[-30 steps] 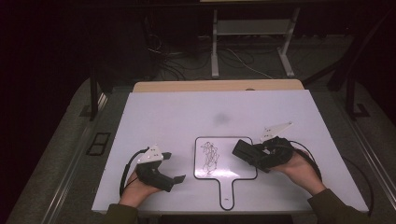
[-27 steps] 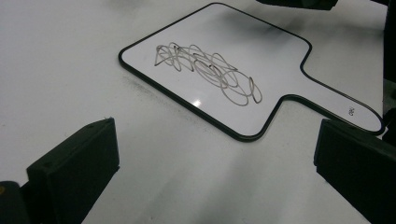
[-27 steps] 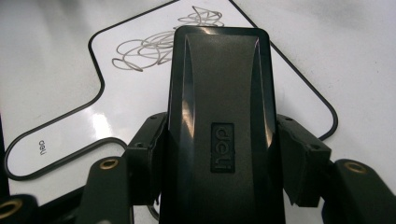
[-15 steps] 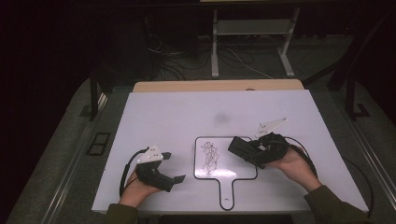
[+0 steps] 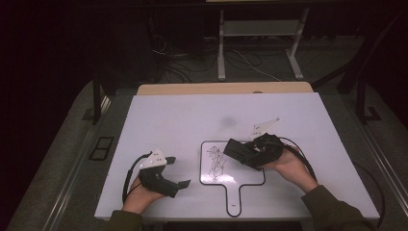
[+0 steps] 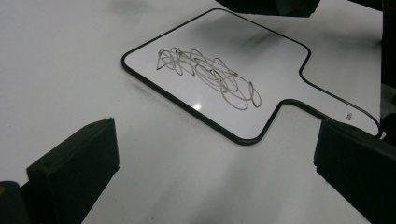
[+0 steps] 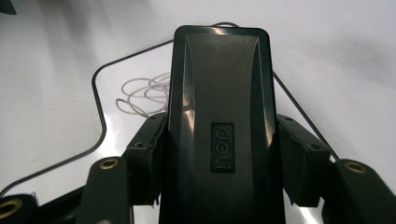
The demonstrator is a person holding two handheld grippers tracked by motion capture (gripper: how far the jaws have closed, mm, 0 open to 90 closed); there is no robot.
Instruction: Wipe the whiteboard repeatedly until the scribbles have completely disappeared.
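— White table (image 5: 183, 120), dark floor around it. Where's the eraser?

— Eraser (image 7: 219, 126) sits clamped between the right gripper's (image 5: 252, 150) jaws, over the right edge of the small board (image 5: 250, 177).

— And the board?

— Flat near the table's front edge, about mid-width, handle toward the person. A grey scribble (image 6: 210, 77) covers its middle, just beside the eraser's tip.

— Left gripper (image 5: 166, 179)?

— Jaws wide, nothing between them, resting in the hand near the front-left corner, apart from the board.
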